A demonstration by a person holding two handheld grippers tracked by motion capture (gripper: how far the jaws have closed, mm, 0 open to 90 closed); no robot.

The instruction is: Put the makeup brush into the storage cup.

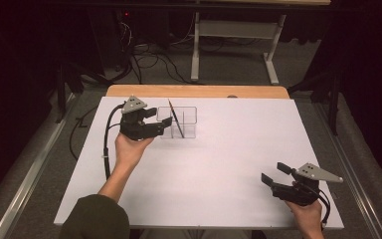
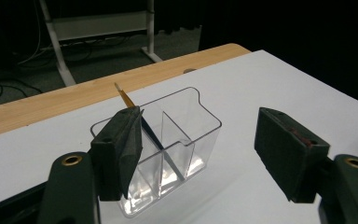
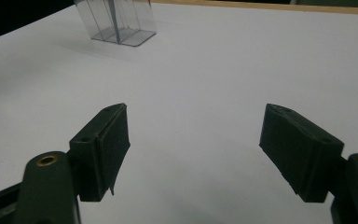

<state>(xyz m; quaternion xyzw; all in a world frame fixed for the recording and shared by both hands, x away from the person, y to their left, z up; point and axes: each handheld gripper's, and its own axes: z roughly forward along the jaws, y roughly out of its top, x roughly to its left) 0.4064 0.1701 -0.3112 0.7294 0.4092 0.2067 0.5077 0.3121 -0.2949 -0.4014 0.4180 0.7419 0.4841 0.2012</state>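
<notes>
A clear plastic organizer [image 1: 184, 122] with divided compartments stands on the white table sheet [image 1: 219, 159] at the far left. A thin brown pencil-like stick [image 1: 175, 117] leans upright inside it. My left gripper [image 1: 160, 117] is just left of the organizer, open and wide. In the left gripper view the organizer [image 2: 200, 135] stands just ahead of the left gripper [image 2: 196, 114], its left part hidden by one jaw and no pad pressing it; the stick [image 2: 123, 95] pokes out above. My right gripper [image 1: 273, 173] rests open near the front right corner. In the right gripper view the right gripper [image 3: 194, 112] holds nothing, and the organizer [image 3: 121, 21] is far off.
A strip of wooden tabletop [image 1: 199, 91] shows beyond the sheet's far edge. Behind it on the carpet are a white desk frame [image 1: 229, 30] and loose cables [image 1: 149, 59]. Metal rails [image 1: 35, 164] run along both sides of the table.
</notes>
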